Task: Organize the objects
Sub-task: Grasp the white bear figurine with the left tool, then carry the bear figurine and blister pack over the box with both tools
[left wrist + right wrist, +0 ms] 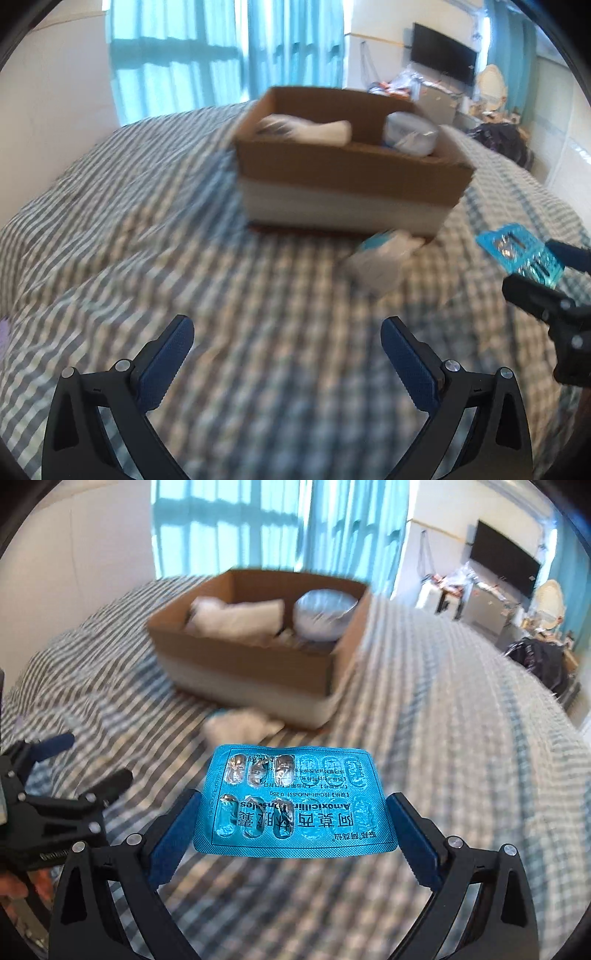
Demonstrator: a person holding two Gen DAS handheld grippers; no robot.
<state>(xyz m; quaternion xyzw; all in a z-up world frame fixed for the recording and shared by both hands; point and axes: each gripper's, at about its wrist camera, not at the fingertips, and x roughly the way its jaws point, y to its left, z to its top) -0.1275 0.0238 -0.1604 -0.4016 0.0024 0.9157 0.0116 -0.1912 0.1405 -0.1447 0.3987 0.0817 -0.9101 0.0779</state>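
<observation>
An open cardboard box (pixel 347 173) stands on a striped bed; it also shows in the right wrist view (pixel 255 664). It holds a white packet (pixel 306 129) and a round white tub (pixel 410 134). A white and blue packet (pixel 380 258) lies on the bed against the box's front. My right gripper (pixel 295 808) is shut on a blue pill blister pack (pixel 295 801), held above the bed; the pack also shows in the left wrist view (pixel 517 253). My left gripper (pixel 286 343) is open and empty above the bed, left of the right one.
The striped bedspread (pixel 147 221) covers the whole bed. Blue curtains (pixel 221 48) hang behind. A wall TV (pixel 443 57) and a cluttered desk (pixel 424 88) stand at the far right, with a dark bag (pixel 502 142) beside the bed.
</observation>
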